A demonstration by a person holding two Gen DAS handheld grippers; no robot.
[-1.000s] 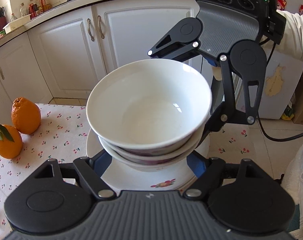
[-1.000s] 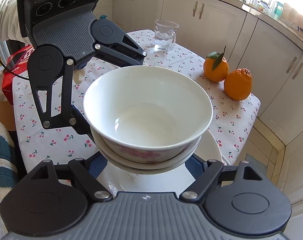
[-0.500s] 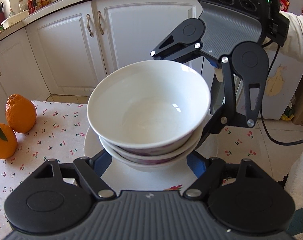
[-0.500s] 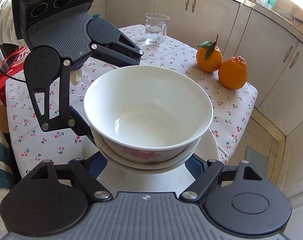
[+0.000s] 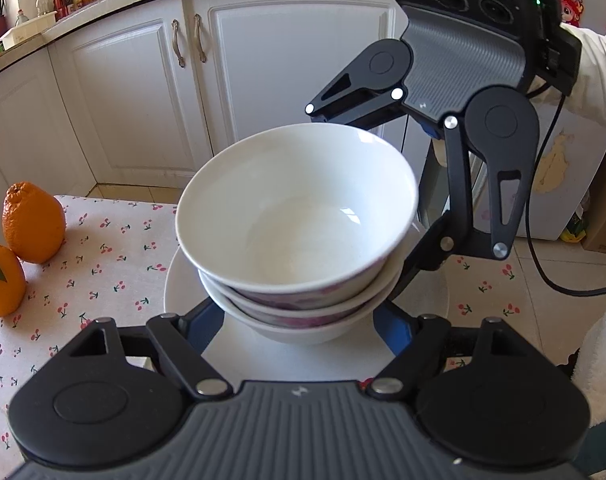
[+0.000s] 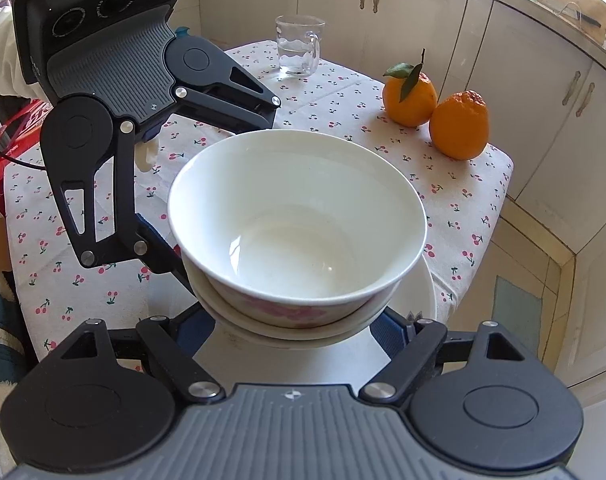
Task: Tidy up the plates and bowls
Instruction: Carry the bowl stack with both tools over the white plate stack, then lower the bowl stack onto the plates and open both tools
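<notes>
Left jaws (image 5: 299, 334) sit about half spread either side of the lower bowl (image 5: 287, 326), tips hidden under it, so I can't tell if they're pinching. Same story for the right jaws (image 6: 295, 334), coming in from the opposite side. The top bowl (image 5: 299, 216) is nested in the lower one, and both are on a plate (image 5: 181, 280) over the worktop (image 5: 103, 272). Compared to a second ago the stack hasn't budged between the jaws. The oranges (image 5: 31, 222) have drifted further left, and the glass (image 6: 299, 46) sits far back.
</notes>
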